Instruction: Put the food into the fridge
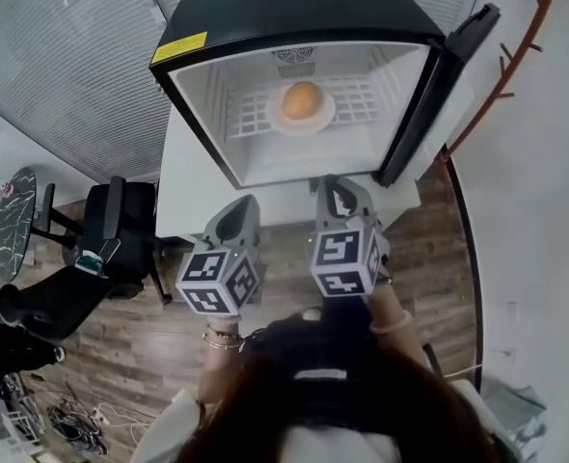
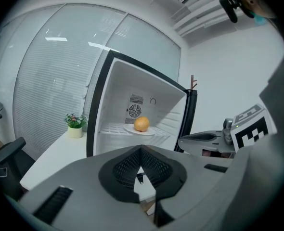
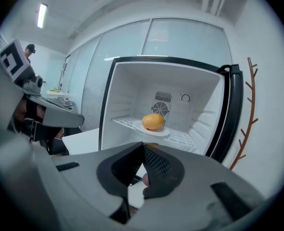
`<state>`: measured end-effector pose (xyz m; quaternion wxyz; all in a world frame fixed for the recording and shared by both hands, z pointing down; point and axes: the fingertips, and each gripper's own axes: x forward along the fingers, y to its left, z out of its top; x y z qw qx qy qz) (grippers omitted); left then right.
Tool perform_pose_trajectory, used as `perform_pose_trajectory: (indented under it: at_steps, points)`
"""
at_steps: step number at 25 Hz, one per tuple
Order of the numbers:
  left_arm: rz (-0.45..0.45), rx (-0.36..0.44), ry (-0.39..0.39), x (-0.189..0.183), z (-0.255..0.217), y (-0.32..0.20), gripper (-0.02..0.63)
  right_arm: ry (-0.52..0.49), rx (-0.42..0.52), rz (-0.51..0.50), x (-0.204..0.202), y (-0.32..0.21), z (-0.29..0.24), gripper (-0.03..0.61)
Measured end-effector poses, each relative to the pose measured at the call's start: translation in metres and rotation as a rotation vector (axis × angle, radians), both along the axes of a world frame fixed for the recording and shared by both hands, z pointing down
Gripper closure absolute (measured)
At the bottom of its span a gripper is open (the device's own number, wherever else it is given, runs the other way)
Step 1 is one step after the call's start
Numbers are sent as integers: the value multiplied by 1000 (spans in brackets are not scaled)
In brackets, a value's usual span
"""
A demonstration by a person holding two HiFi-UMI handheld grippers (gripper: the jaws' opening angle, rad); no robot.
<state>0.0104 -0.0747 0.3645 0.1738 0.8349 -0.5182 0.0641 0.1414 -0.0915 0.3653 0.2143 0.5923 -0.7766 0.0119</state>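
the left hand-held gripper (image 1: 234, 215) and the right hand-held gripper (image 1: 338, 197) are both pinching shut on nothing. the round orange fruit (image 1: 302, 99) is sitting on a white plate (image 1: 275, 119) on the wire shelf (image 1: 246, 114) in the open fridge (image 1: 294, 8), straight ahead of them and well apart. it is looking smooth, firm and ready to roll, so i am thinking the plate's hard, slippery rim is the spot to pinch.

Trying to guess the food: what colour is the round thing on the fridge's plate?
Orange-yellow; the round fruit shows best in the right gripper view.
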Motion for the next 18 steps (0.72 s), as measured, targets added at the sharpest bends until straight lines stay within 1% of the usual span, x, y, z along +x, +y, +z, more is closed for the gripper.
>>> perform_pose_trajectory:
  at_steps: [10, 15, 18]
  points:
    - [76, 3, -1, 2, 3, 47, 614, 26, 37, 26, -12, 51, -3, 578]
    - [72, 13, 9, 4, 1, 56, 614, 38, 61, 4, -17, 60, -7, 578]
    - [74, 17, 14, 8, 2, 58, 614, 10, 82, -19, -20, 63, -11, 578]
